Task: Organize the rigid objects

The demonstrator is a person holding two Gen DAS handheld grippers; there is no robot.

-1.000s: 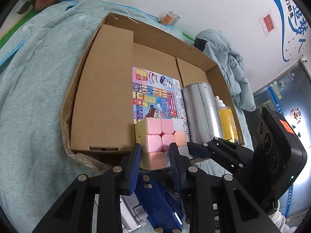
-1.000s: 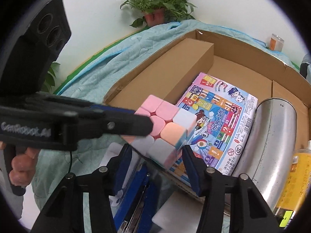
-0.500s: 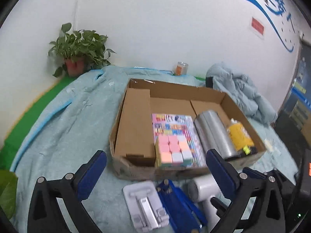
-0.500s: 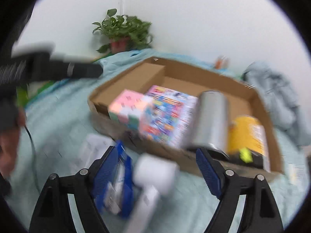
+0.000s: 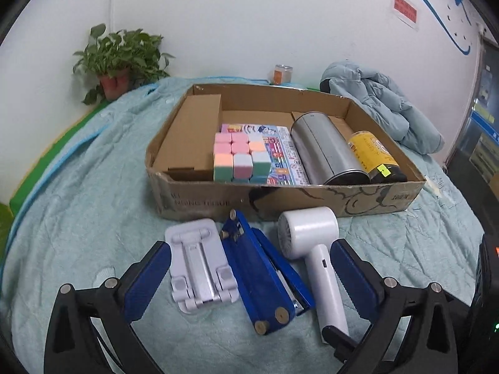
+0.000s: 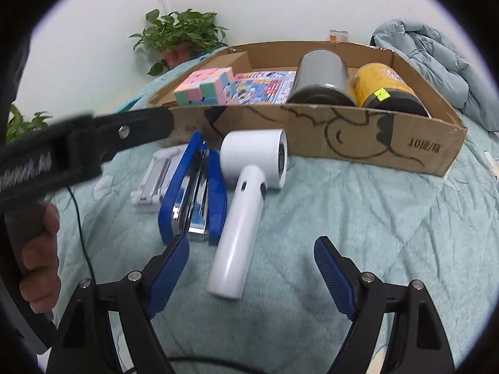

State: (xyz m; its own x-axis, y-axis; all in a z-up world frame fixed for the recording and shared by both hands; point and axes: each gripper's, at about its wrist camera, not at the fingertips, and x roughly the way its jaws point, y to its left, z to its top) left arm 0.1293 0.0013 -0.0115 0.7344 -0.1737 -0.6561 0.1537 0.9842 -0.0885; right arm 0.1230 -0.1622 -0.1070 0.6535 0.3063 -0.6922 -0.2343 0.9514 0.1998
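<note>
A pastel cube [image 5: 241, 159] [image 6: 204, 88] rests in the cardboard box [image 5: 280, 199] [image 6: 358, 134] on a colourful flat pack [image 5: 277, 152], beside a silver cylinder [image 5: 324, 149] and a yellow bottle [image 5: 371, 152]. In front of the box on the teal blanket lie a white phone stand [image 5: 201, 265], a blue stapler [image 5: 265, 277] [image 6: 195, 196] and a white handheld fan [image 5: 315, 255] [image 6: 246, 205]. My left gripper [image 5: 249, 283] is open and empty, above the stand, stapler and fan. My right gripper [image 6: 251, 274] is open and empty, around the fan's handle end.
A potted plant [image 5: 120, 59] stands at the back left. A small can [image 5: 282, 74] sits behind the box. A pale blue jacket [image 5: 383, 103] lies at the right. A plain brown carton [image 5: 193, 137] fills the box's left side.
Both grippers let go of the cube, which now sits in the box. Both have opened wide and pulled back toward the items in front of the box.
</note>
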